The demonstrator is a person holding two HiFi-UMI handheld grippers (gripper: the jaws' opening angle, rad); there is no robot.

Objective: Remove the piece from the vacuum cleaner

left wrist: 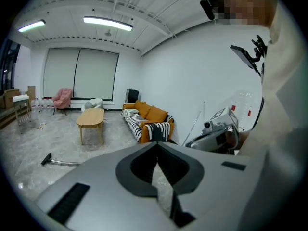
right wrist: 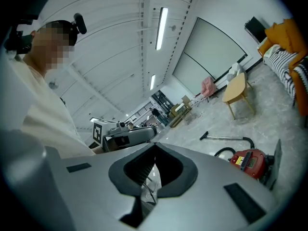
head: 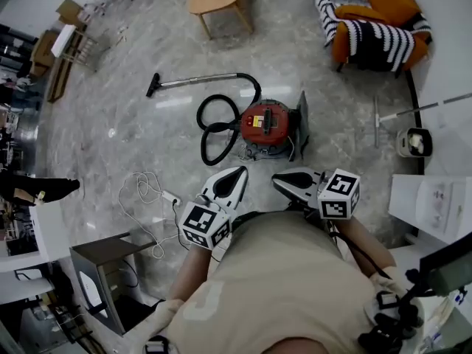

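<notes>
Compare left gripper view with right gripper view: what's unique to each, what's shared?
Left gripper view only: the right gripper, seen from the side. Right gripper view only: the red vacuum cleaner body and the left gripper. Both show the wooden table, striped sofa, pink chair and vacuum wand.

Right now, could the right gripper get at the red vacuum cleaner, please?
Probably not yet: the right gripper, shut, is held by the person's chest, and the vacuum cleaner sits on the floor ahead. Nothing blocks the way.
</notes>
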